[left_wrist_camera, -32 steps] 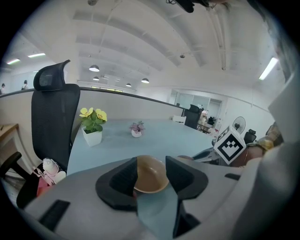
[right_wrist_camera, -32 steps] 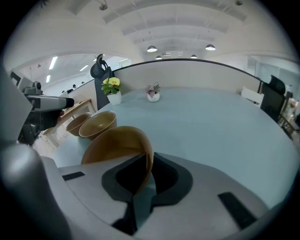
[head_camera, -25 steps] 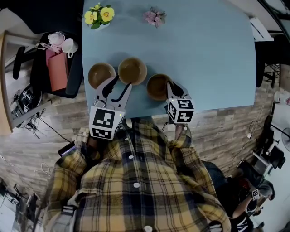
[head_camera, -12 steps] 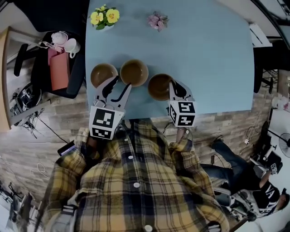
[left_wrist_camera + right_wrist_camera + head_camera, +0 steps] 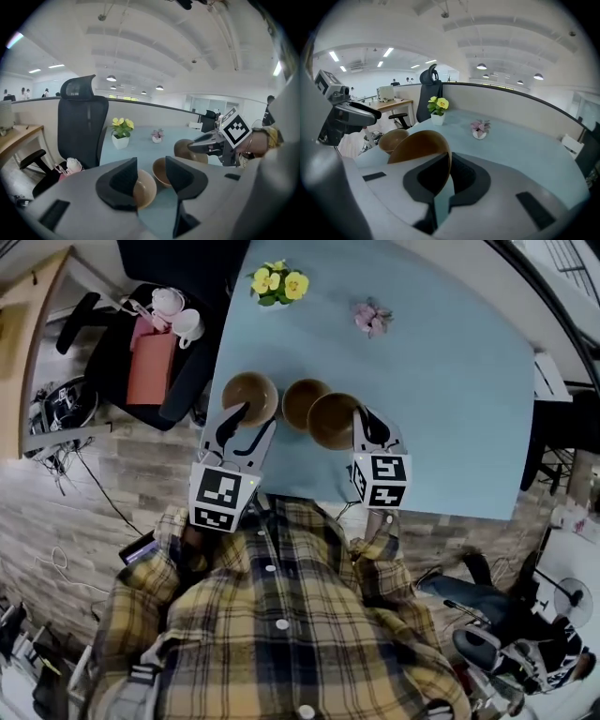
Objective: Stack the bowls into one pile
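The right gripper has its jaws pinched tight on the rim of a round brown bowl. The bowl hangs tilted over the light-blue table, near its front edge and just beside the middle brown bowl. The left gripper holds nothing. Its jaws are spread wide at the near rim of the left brown bowl, apparently without touching it.

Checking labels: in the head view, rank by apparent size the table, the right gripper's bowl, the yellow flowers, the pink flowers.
1. table
2. bowl and yellow flowers: about alike; bowl raised nearer the camera
3. pink flowers
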